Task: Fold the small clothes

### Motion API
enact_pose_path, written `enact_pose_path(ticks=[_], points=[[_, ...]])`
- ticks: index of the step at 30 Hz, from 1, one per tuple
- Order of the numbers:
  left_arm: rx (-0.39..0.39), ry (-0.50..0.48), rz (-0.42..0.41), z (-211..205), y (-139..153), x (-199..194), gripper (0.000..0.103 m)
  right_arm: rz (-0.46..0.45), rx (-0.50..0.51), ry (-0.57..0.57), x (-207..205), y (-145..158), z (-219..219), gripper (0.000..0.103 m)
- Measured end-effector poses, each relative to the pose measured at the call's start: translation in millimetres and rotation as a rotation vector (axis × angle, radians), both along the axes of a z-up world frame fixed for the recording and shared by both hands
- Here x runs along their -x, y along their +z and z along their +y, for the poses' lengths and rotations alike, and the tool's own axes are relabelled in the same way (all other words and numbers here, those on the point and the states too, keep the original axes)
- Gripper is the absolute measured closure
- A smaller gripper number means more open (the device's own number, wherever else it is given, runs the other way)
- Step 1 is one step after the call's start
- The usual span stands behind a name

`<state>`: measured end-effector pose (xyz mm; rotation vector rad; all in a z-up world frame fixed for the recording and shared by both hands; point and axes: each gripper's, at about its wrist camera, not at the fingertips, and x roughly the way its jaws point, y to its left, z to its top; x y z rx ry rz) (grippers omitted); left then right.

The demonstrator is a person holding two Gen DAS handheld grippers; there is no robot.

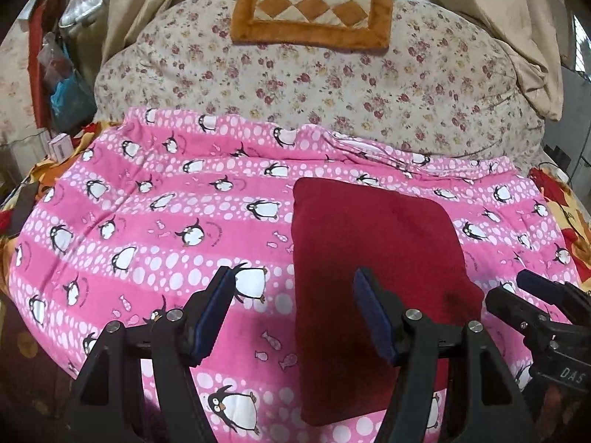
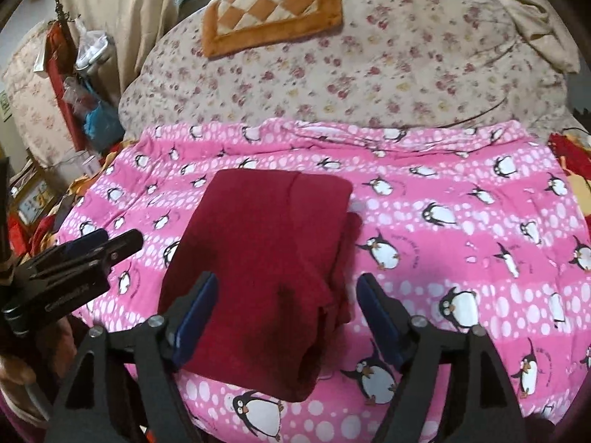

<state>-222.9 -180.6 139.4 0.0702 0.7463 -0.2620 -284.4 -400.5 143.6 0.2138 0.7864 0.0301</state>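
A dark red garment [image 1: 373, 258] lies folded into a flat rectangle on the pink penguin blanket [image 1: 147, 214]. It also shows in the right wrist view [image 2: 266, 258], with a narrower layer sticking out along its right side. My left gripper [image 1: 293, 277] is open and empty, hovering over the garment's near left edge. My right gripper [image 2: 286, 284] is open and empty above the garment's near end. The right gripper's tip shows in the left wrist view [image 1: 532, 288]; the left gripper shows in the right wrist view [image 2: 92, 251].
A floral quilt [image 1: 332, 81] is heaped behind the blanket, with an orange checked cushion [image 1: 314, 7] on top. Beige curtains hang at the back. Bags and a red post [image 2: 62, 85] crowd the left side. The blanket [image 2: 461, 221] spreads wide to the right.
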Motion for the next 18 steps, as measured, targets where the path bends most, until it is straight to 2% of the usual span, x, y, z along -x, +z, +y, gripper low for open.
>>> enact_pose_path(ticks=[5, 18], points=[[-0.051, 0.011, -0.038, -4.4, 1.5, 7.1, 0.056, -0.019, 0.007, -0.024, 3.0, 1.0, 0.2, 0.017], [-0.022, 0.025, -0.02, -3.2, -2.0, 6.8, 0.056, 0.004, 0.026, -0.045, -1.0, -5.3, 1.9, 0.015]])
